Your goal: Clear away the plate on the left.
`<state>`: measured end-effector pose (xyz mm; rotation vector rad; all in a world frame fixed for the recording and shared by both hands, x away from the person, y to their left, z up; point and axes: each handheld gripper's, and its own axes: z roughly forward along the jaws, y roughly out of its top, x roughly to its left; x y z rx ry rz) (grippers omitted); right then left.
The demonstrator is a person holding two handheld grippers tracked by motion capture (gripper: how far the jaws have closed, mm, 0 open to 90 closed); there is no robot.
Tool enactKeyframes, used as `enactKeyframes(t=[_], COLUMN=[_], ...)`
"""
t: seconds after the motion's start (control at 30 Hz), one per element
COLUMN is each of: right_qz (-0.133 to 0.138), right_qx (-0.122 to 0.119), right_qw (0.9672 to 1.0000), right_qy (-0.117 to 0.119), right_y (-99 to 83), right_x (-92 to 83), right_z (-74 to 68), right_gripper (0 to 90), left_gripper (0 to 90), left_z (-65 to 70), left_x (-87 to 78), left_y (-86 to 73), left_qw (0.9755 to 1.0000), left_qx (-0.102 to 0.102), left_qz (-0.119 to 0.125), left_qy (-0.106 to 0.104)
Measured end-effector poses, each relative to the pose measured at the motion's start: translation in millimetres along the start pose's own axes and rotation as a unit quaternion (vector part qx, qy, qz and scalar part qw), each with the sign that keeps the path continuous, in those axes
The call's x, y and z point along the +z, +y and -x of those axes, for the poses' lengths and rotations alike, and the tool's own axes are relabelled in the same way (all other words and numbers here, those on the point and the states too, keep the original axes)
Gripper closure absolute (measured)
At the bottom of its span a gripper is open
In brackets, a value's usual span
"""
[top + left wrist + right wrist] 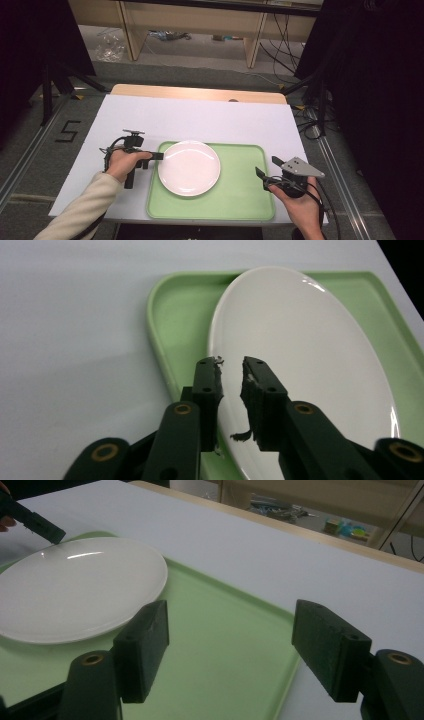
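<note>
White sheeting is covering the table, where the plate is lying on the green tray. With its jaws slightly parted around the plate's rim, the left claw should be backing straight off without nudging it, while the right claw is hanging spread wide beside the tray.

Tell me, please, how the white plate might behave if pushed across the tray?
The plate looks glossy and rigid, so it would probably slide rather than bend. Being shallow and flat on the green tray, it seems unlikely to tip. It could chip.
</note>
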<state>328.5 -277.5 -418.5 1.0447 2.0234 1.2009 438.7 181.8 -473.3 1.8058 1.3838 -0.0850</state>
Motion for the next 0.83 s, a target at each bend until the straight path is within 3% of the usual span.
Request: enactKeyframes(t=[0.17, 0.2, 0.23, 0.3, 0.33, 0.4, 0.47, 0.5, 0.53, 0.6, 0.63, 0.67, 0.73, 0.83], right_qz=[0.001, -0.001, -0.001, -0.004, -0.004, -0.004, -0.003, -0.003, 0.001, 0.001, 0.001, -0.003, -0.003, -0.009], right_qx=[0.0, 0.002, 0.002, 0.007, 0.007, 0.007, 0.006, 0.006, 0.0, 0.0, 0.0, 0.001, 0.008, 0.006], right_qw=[1.0, 1.0, 1.0, 1.0, 1.0, 1.0, 1.0, 1.0, 1.0, 1.0, 1.0, 1.0, 1.0, 0.9999], right_qy=[-0.001, 0.0, 0.0, 0.004, 0.004, 0.004, 0.003, 0.003, 0.0, 0.0, 0.0, -0.001, 0.003, 0.002], right_y=[-0.1, -0.2, -0.2, -0.4, -0.4, -0.4, -0.3, -0.3, -0.5, -0.5, -0.5, -0.3, -0.9, -0.6], right_x=[-0.2, -0.4, -0.4, -0.9, -0.9, -0.9, -1.4, -1.4, -1.1, -1.0, -0.9, -1.3, 0.0, -1.0], right_z=[0.3, 0.2, 0.2, 0.0, 0.0, -0.1, 0.4, 0.4, 1.3, 1.4, 1.5, 1.5, 0.4, 1.1], right_gripper=[31.7, 31.6, 31.6, 31.3, 31.3, 31.2, 31.1, 31.1, 31.1, 31.1, 31.1, 31.1, 31.1, 31.1], left_gripper=[60.6, 57.1, 57.1, 46.3, 42.6, 37.6, 28.1, 25.1, 20.7, 16.9, 15.6, 15.8, 17.8, 19.5], left_z=[7.7, 7.7, 8.2, 11.2, 11.2, 14.0, 16.2, 16.2, 18.0, 18.6, 18.6, 17.3, 17.3, 17.4], left_x=[-4.5, -4.5, -6.7, -13.7, -13.7, -19.7, -25.8, -25.8, -30.2, -36.0, -36.0, -43.2, -47.8, -50.3], left_y=[0.0, 0.0, 0.3, 0.1, 0.1, -0.7, -2.1, -2.1, -4.8, -8.1, -8.1, -10.0, -10.3, -11.2], left_qw=[0.9972, 0.9972, 0.9953, 0.9894, 0.9894, 0.9844, 0.9808, 0.9808, 0.9777, 0.9749, 0.9749, 0.9684, 0.9647, 0.9668], left_qx=[0.06, 0.06, 0.08, 0.121, 0.121, 0.147, 0.161, 0.161, 0.172, 0.181, 0.181, 0.197, 0.206, 0.195], left_qz=[0.043, 0.043, 0.053, 0.078, 0.078, 0.095, 0.11, 0.11, 0.118, 0.124, 0.124, 0.145, 0.154, 0.159], left_qy=[0.009, 0.009, 0.01, 0.014, 0.014, 0.018, 0.015, 0.015, 0.023, 0.037, 0.037, 0.051, 0.055, 0.044])
